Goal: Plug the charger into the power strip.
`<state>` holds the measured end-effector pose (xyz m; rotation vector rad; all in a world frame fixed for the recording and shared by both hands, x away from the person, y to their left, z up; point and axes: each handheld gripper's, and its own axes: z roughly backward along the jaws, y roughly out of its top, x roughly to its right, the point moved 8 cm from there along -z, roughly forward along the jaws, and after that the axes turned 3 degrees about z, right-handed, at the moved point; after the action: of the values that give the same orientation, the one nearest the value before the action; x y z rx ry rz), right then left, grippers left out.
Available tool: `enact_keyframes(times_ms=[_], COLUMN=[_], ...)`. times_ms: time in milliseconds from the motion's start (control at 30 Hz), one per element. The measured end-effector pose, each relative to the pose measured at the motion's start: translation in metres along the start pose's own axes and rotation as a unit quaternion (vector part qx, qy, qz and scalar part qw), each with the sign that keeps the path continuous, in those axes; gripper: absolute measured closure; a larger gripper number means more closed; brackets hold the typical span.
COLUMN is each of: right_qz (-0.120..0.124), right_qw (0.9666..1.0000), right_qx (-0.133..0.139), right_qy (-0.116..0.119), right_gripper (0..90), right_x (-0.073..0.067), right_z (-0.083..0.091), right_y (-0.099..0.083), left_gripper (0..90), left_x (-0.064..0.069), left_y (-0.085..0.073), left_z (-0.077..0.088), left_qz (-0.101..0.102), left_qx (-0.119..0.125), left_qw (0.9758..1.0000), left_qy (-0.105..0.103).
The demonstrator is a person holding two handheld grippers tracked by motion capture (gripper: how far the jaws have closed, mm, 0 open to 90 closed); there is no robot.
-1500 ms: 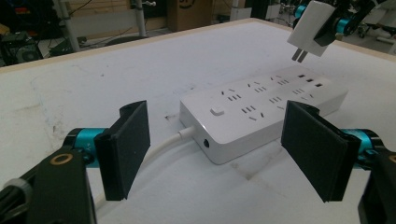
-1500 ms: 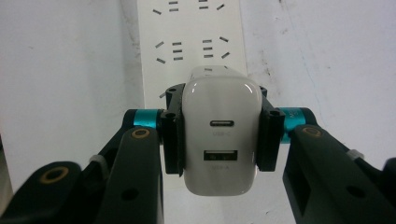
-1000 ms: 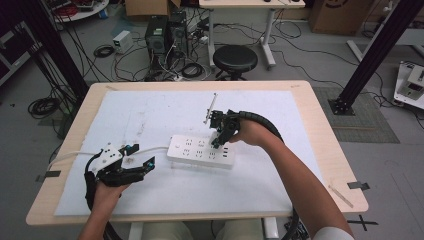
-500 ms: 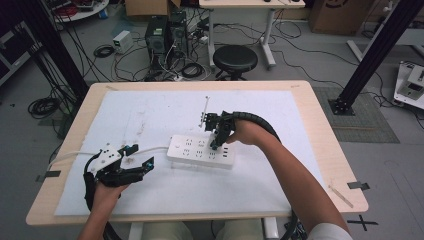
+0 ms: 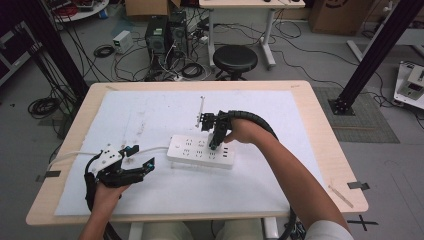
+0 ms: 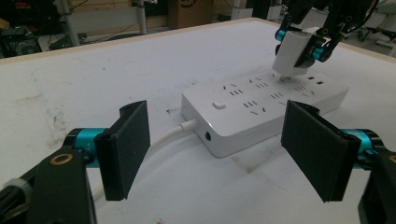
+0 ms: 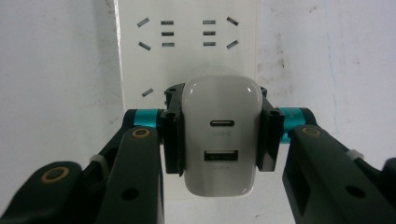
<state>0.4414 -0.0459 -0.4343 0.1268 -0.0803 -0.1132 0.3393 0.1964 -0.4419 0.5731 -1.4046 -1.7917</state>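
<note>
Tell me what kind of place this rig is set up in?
Most likely a lab or engineering workshop. Behind the wooden table the floor carries desktop computer towers and loose cables, with black frame struts at the sides and a round stool.

charger [image 7: 220, 135] prongs hidden underneath, power strip [image 7: 187, 51] cut off at top edge

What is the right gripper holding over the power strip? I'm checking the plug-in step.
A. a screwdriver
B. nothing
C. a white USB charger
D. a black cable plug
C: the right gripper has its jaws clamped on the sides of a white USB charger with two ports, right above the power strip.
</note>
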Motion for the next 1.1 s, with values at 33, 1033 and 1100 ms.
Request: enact_keyframes(times_ms=[33,1033,1100], right_qz=[0.0,0.004,-0.001], right_qw=[1.0,0.9993,0.9992], right_qx=[-0.001,-0.037,-0.04], right_qy=[-0.002,-0.007,-0.006], right_gripper=[63.4,63.5,63.5], right_x=[-0.0005,-0.0026,-0.0021], right_z=[-0.0001,-0.01,-0.01], right_y=[0.0006,0.0052,0.0051], left_gripper=[23.9,23.8,23.9], left_x=[0.0002,-0.0037,-0.0034], left_y=[0.0001,-0.0042,-0.0049], left_z=[0.0,0.002,0.0015], left_qz=[0.0,0.007,0.01], left_qx=[0.0,0.001,0.001], left_qw=[1.0,1.0,0.9999], left_qy=[0.0,0.003,0.003])
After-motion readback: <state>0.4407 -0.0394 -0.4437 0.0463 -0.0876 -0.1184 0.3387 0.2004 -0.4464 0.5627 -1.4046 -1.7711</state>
